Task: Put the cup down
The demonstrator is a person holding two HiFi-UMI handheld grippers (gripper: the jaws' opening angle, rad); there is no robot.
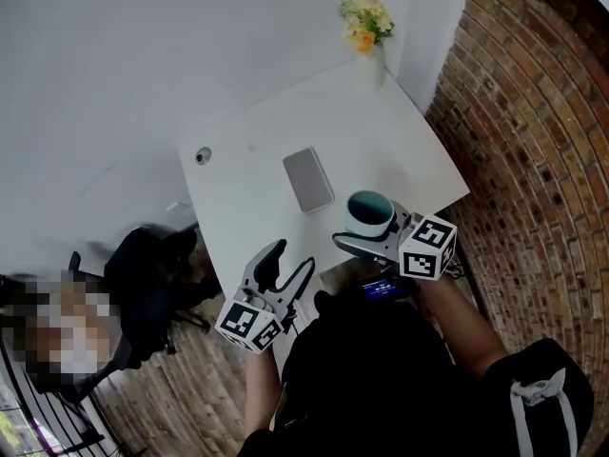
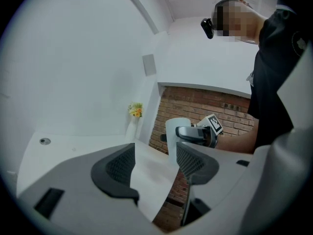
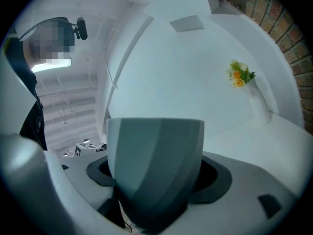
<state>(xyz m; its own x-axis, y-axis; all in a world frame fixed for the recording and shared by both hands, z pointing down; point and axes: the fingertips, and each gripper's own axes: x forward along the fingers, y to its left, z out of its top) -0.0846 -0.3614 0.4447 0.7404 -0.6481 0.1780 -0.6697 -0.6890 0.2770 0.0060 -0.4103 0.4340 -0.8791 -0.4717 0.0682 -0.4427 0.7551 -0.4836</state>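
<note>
A pale faceted cup (image 1: 370,213) with a teal inside is held upright over the near right corner of the white table (image 1: 257,150). My right gripper (image 1: 369,236) is shut on the cup (image 3: 154,165), whose grey-green wall fills the space between the jaws in the right gripper view. In the left gripper view the cup (image 2: 174,136) shows beyond the table's corner with the right gripper clamped on it. My left gripper (image 1: 288,267) hangs open off the table's near edge, nothing between its fingers (image 2: 156,169).
A grey phone (image 1: 308,179) lies flat mid-table. A vase of yellow flowers (image 1: 366,25) stands at the far right corner against the white wall. A round cable hole (image 1: 202,156) sits at the table's left. Brick wall (image 1: 533,112) runs along the right; a dark chair (image 1: 143,274) stands lower left.
</note>
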